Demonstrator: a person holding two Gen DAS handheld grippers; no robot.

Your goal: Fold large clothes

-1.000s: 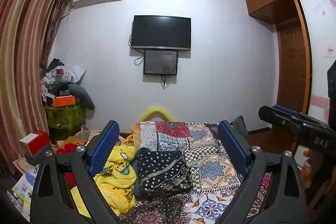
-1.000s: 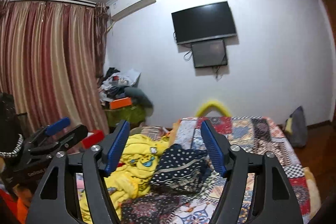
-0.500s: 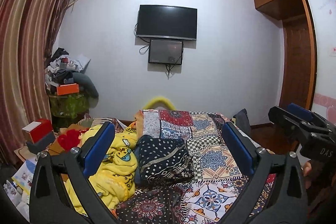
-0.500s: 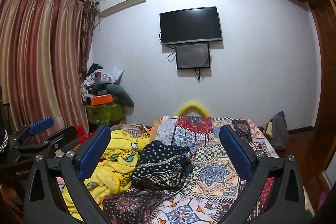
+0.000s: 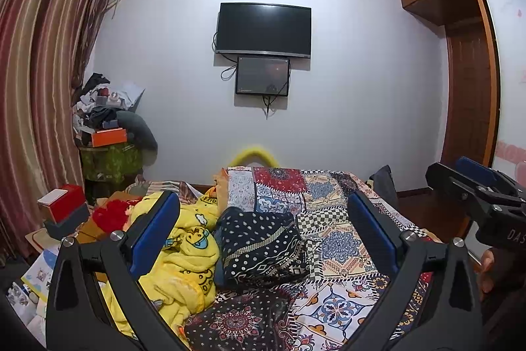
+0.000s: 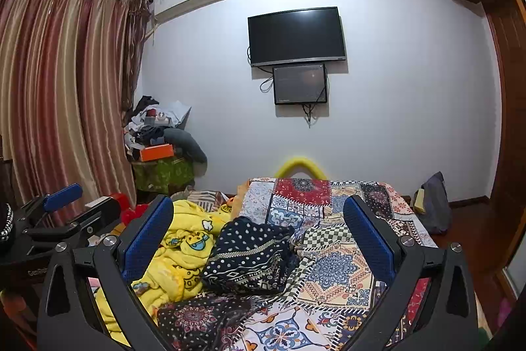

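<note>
Tongs wide, both of them: left gripper (image 5: 263, 226) and right gripper (image 6: 259, 226) hang empty above the bed (image 6: 345, 255). The dark dotted garment (image 5: 263, 247) lies in a loose bundle mid-bed, touching the rumpled yellow garment (image 5: 187, 255) to its left. That fits either a finished fold or one still due. No basket or box of clothes shows on the bed.

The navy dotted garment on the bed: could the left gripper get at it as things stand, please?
Probably yes. The left gripper is open and empty, the navy garment lies uncovered on the bed ahead, and nothing stands between them.
</note>
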